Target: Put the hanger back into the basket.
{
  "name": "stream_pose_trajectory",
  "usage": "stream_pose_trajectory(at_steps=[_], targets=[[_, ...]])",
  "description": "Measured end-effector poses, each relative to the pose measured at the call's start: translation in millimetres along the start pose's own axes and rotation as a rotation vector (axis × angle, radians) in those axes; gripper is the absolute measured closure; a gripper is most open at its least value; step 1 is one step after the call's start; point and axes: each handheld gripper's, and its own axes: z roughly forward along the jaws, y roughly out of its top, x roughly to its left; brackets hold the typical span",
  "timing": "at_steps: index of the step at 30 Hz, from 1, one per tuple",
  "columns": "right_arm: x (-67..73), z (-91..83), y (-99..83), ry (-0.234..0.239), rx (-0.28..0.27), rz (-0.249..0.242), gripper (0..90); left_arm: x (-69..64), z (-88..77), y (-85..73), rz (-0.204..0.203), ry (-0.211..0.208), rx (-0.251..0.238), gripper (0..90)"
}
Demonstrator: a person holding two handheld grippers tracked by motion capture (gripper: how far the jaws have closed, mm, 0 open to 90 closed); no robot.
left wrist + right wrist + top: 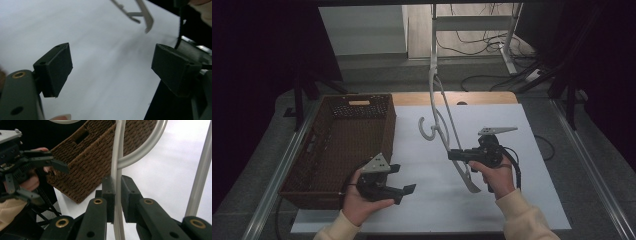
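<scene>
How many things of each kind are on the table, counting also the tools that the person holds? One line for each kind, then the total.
White hanger, held upright in the shut right gripper: 1
Brown wicker basket: 1
White sheet over the table top: 1
Grippers, the right one and the open left gripper: 2
Total: 5

My left gripper sits low at the near left, jaws spread wide with nothing between them, my left hand wrapped around its body. My right gripper points left, jaws pinched together, with my right hand gripping from beneath and the forearm angled in from the bottom edge.
</scene>
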Motion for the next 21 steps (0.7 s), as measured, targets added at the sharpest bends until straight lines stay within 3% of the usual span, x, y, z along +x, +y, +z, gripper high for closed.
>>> stream_pose_trajectory(at_steps=[3, 12, 21], targets=[[0.6, -0.4, 0.0, 0.000, -0.006, 0.007, 81.7, -4.2, 14.7, 5.2, 0.003, -0.056, -0.005, 17.2], [0.3, -0.3, -0.7, -0.007, -0.014, 0.005, 81.7, -6.5, 37.6, 13.3, -0.023, -0.149, -0.014, 19.1], [2.2, -0.1, -0.4, -0.012, -0.035, 0.007, 81.6, -12.4, 64.3, 21.5, -0.012, -0.181, -0.013, 20.1]])
